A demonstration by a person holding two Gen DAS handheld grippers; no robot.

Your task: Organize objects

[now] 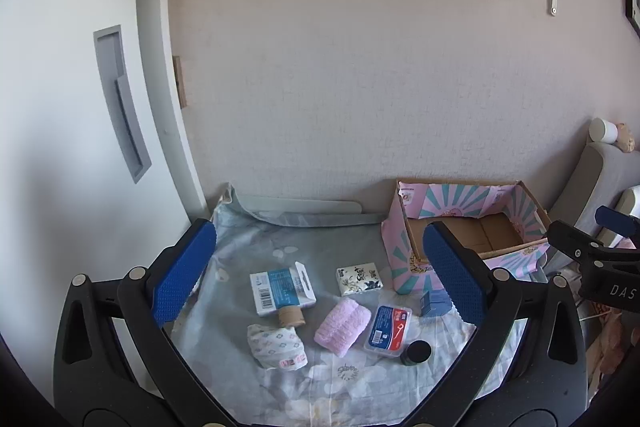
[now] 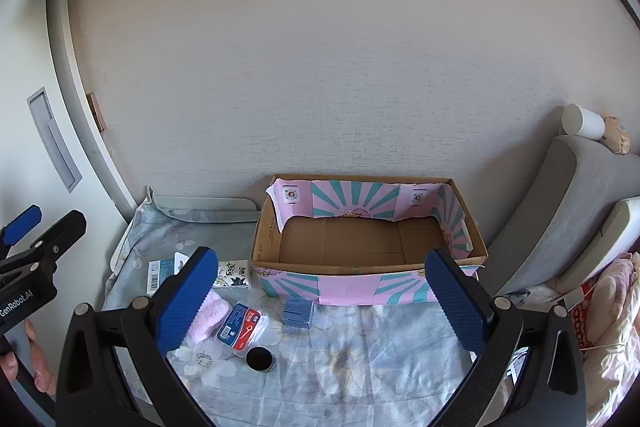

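Small items lie on a floral cloth (image 1: 348,379): a white and blue packet (image 1: 280,287), a tissue pack (image 1: 359,279), a pink towel (image 1: 342,325), a rolled patterned cloth (image 1: 276,345), a floss case (image 1: 388,329), a black jar (image 1: 416,353) and a blue box (image 1: 434,303). An empty pink and teal cardboard box (image 2: 368,239) stands at the back right. My left gripper (image 1: 320,275) is open and empty above the items. My right gripper (image 2: 320,303) is open and empty in front of the box, near the blue box (image 2: 297,313), floss case (image 2: 242,325) and jar (image 2: 261,359).
A wall runs behind the table. A white door with a recessed handle (image 1: 120,103) is at the left. A grey cushioned seat (image 2: 560,211) and pink fabric (image 2: 612,311) are at the right. A flat white board (image 2: 208,205) lies at the back.
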